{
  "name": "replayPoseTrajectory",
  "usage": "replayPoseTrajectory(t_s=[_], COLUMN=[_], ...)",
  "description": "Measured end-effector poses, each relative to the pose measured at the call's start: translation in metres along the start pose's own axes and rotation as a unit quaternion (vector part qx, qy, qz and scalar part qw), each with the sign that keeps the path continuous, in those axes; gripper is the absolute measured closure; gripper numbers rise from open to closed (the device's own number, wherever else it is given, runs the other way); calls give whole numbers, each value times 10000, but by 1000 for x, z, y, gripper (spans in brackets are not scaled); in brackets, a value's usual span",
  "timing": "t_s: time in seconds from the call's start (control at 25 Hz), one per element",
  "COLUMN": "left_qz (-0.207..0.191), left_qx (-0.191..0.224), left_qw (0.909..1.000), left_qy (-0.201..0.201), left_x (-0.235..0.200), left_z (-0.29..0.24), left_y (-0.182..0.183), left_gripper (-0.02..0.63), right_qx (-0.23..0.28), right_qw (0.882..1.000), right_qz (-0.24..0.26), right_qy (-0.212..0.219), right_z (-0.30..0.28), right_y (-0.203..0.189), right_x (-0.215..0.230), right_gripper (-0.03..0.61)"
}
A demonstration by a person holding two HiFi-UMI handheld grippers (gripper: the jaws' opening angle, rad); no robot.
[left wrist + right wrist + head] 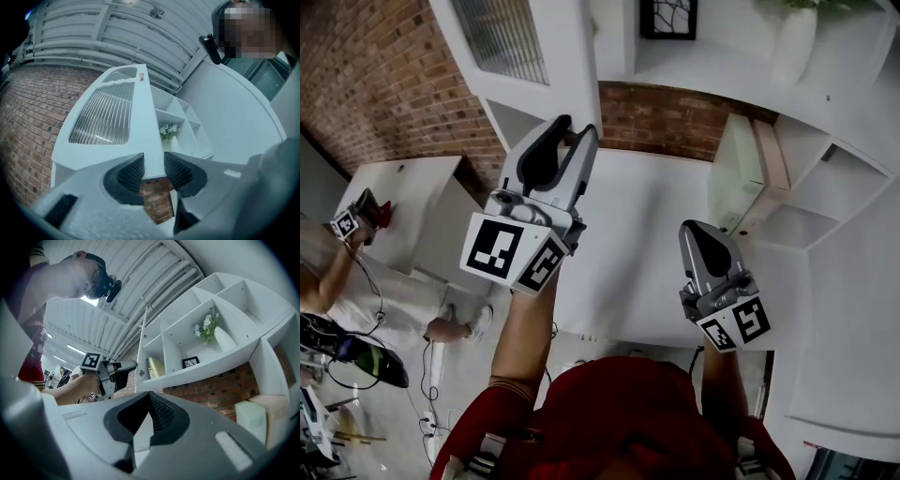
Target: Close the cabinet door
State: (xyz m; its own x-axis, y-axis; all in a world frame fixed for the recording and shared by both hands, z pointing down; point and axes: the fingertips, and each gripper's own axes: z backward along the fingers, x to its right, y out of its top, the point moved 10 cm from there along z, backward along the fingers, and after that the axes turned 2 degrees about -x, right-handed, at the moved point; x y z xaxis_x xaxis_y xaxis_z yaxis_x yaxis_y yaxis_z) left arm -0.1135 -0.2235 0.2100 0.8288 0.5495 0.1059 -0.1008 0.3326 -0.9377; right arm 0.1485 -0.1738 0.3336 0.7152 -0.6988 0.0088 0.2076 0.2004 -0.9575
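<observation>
White cabinet door (140,140), one, in left tool (153,169)

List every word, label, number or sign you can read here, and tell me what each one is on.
No readable text anywhere.
Left marker cube on the left gripper: black-and-white square patterns, no letters or digits.
Right marker cube on the right gripper: patterns only.
Framed picture on the shelf: a line drawing, no words.

The cabinet door (105,151) left of the shelves (182,110) — flowers (168,130) in one compartment
</observation>
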Motion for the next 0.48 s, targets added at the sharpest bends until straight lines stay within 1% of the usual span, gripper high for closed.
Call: replayPoseTrajectory(t_s=[0.2,0.24,0.48], left_qz=[-25,-23,-61], left_qx=[-114,-118,-166], left_qw=[9999,9999,9998], left_qy=[-7,6,55], left_x=[-4,-5,-11], left_z=[-21,-24,-34], left_y=[-4,-4,-7], left_gripper=[487,506,551], right_qx=[-24,-24,-15], right_qw=[10000,10000,10000], right_qz=[-1,-5,-64], right_qy=[11,18,70], right_z=[-5,-6,-14], right_y=[1,1,-3], right_x=[11,12,20], right_gripper=[565,565,565])
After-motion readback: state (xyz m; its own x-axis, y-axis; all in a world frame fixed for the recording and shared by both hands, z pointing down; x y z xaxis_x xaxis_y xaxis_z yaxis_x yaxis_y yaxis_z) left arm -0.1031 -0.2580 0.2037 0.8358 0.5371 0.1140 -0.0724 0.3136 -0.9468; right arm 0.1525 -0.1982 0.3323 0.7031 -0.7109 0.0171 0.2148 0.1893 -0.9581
